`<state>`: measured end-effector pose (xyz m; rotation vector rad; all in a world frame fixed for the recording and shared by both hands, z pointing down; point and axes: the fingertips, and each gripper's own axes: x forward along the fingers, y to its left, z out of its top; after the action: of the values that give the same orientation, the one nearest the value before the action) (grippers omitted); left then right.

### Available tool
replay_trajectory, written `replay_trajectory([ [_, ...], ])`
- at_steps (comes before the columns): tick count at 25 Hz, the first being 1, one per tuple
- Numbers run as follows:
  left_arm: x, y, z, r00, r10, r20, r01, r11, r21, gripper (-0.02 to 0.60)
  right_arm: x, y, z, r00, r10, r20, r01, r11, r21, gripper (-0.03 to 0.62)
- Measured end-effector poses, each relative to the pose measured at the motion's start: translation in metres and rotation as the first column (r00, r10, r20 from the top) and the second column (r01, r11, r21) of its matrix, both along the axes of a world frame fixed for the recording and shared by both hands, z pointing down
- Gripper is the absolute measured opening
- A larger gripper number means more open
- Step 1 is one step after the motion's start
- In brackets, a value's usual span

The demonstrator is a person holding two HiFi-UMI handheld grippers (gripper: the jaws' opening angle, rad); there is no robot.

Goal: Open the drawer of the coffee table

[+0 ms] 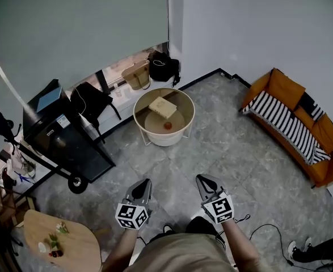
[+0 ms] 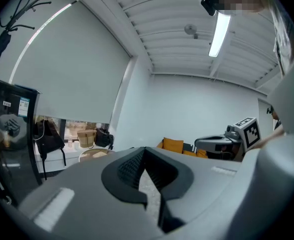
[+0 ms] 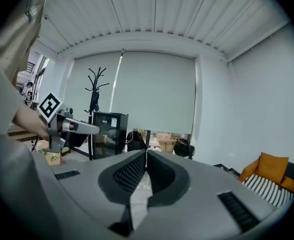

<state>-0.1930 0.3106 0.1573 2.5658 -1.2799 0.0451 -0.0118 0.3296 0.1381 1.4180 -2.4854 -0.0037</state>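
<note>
A round cream coffee table (image 1: 164,130) stands across the grey floor, well ahead of me; a tan box (image 1: 162,106) and a small red thing (image 1: 168,126) lie on its top. No drawer front shows from above. My left gripper (image 1: 146,182) hangs low at the left and is shut, nothing between its jaws (image 2: 144,150). My right gripper (image 1: 200,179) is beside it, also shut and empty (image 3: 146,152). Both point toward the table and are far from it. In the left gripper view only the table's rim (image 2: 92,153) peeks over the jaw.
An orange sofa (image 1: 295,123) with a striped throw lines the right wall. A black cabinet (image 1: 58,137) and a coat stand (image 1: 1,129) are at the left, bags (image 1: 138,75) by the window. A wooden side table (image 1: 58,243) sits at lower left; a cable (image 1: 265,231) lies on the floor.
</note>
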Motion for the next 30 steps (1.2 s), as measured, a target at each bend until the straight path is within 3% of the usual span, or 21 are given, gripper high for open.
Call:
replay_trajectory([
  [8,0.010,-0.031,0.011,1.000,-0.002,-0.001,0.002,1.000,-0.025,0.005,0.015,-0.037,0.011,1.000,0.002,0.010,-0.001,1.000,-0.018,0.007],
  [23,0.093,-0.128,-0.004,0.998,-0.059,0.010,0.059,0.998,-0.008,0.005,0.082,-0.146,0.019,0.992,-0.120,0.031,0.120,0.993,0.010,0.008],
  [30,0.112,-0.151,-0.002,0.996,-0.081,0.034,0.082,0.997,-0.016,0.005,0.093,-0.172,0.028,0.986,-0.155,0.054,0.155,0.988,0.003,0.008],
])
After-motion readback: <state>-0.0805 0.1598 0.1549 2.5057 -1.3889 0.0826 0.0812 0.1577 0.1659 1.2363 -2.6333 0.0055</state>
